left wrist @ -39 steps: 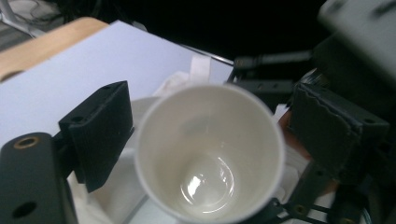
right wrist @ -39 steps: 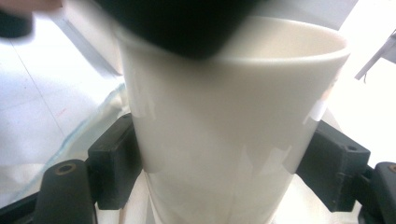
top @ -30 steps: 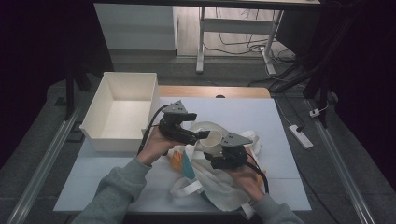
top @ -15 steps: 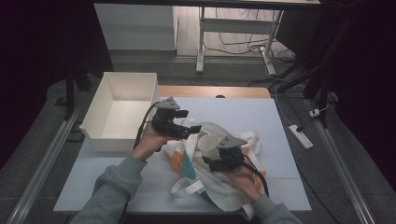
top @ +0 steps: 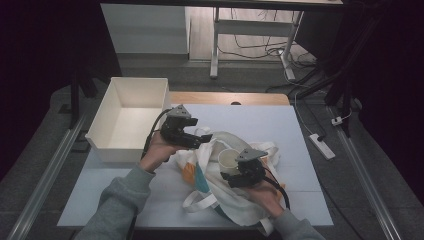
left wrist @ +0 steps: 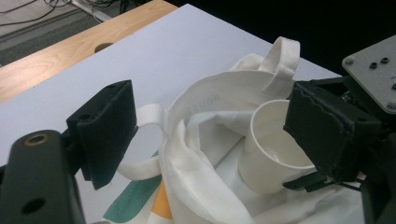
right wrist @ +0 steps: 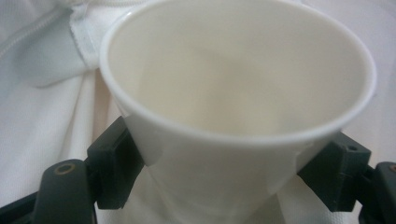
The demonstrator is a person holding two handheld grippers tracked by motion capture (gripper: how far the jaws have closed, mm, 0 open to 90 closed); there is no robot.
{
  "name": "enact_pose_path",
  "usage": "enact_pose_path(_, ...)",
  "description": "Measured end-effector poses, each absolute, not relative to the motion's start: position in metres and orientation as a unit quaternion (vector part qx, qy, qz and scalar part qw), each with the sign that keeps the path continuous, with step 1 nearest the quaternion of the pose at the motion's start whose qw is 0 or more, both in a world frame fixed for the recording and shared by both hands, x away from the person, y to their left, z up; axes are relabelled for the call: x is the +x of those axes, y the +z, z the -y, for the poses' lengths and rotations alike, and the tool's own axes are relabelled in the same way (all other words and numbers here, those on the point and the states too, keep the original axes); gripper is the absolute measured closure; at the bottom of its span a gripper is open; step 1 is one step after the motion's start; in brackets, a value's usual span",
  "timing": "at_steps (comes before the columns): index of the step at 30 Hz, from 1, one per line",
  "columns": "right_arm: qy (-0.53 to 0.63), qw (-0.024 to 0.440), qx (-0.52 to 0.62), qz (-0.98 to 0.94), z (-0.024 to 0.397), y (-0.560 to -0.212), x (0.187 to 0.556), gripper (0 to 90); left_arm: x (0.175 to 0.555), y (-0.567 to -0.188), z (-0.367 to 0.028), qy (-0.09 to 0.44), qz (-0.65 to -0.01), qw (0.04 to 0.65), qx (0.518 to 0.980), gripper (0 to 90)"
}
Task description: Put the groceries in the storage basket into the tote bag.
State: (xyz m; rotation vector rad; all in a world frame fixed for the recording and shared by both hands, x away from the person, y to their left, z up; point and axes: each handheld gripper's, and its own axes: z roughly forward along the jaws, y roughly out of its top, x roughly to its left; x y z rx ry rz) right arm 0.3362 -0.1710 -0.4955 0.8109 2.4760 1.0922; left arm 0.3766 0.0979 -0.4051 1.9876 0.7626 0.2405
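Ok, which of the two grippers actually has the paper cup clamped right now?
The right gripper: its jaws press both sides of the paper cup over the tote bag. The left gripper is open, holding nothing, by the bag's handle.

likely a lab, floor cables [top: 250, 47], power strip [top: 321, 146]

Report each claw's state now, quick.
Left claw: open, jaws either side of the tote bag rim.
Right claw: closed on the paper cup.

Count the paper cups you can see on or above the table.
1: a white paper cup, clamped in the right gripper over the tote bag. More may be hidden inside.
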Motion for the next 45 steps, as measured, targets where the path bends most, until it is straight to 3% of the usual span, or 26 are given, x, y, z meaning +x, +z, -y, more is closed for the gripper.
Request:
enact_pose_path(11,0.401,0.184,0.263,-0.858,0.178,-0.485,0.324,12.5,0.377,-0.407,-0.101,0.094,-0.311,0.474,0.818,16.5)
enact_pose_path(29,0.447,0.179,0.266,-0.835,0.222,-0.454,0.319,14.7,0.371,-0.422,-0.117,0.084,-0.316,0.449,0.832,17.1)
enact_pose_path(45,0.453,0.188,0.3,-0.818,0.258,-0.444,0.324,17.7,0.342,-0.424,-0.11,0.086,-0.305,0.44,0.841,20.1)
